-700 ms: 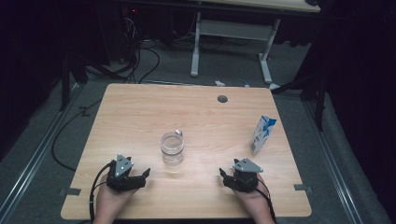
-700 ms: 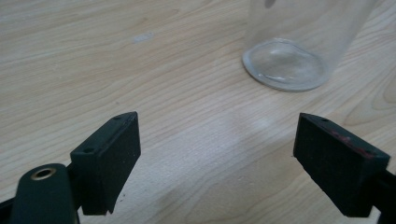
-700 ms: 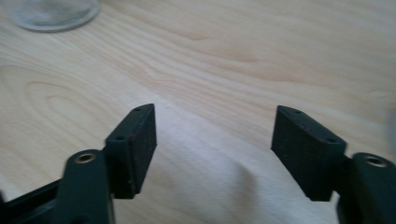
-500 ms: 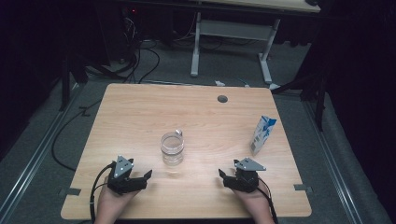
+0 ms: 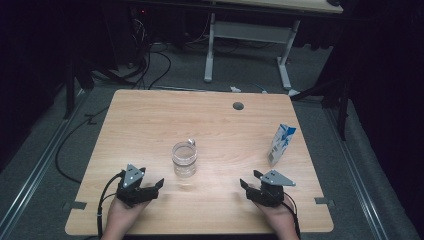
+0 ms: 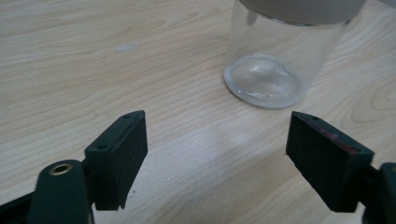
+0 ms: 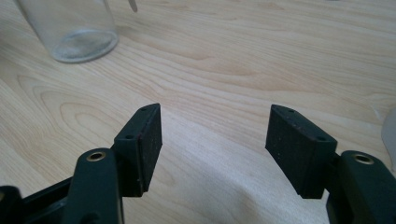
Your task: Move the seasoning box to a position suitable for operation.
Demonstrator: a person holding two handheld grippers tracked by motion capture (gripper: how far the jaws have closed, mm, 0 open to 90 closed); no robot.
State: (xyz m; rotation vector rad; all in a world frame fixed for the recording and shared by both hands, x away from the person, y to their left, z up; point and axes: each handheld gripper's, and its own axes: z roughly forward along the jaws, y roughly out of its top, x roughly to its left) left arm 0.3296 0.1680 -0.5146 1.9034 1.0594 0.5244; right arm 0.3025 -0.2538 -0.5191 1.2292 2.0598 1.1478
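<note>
The light wooden table (image 5: 150, 125) carries a blue-and-white carton (image 5: 281, 144) standing near its right edge. A clear glass jar (image 5: 184, 159) stands upright mid-table, seemingly empty. The left gripper (image 5: 150, 187) and right gripper (image 5: 250, 189) rest near the front edge, either side of the jar, jaws spread, holding nothing.

The tongs (image 7: 214, 140) gape empty over the table (image 7: 261, 56), glass jar (image 7: 74, 28) far left.

nothing has moved: both tools rest apart as before, jaws wide, glass untouched.
</note>
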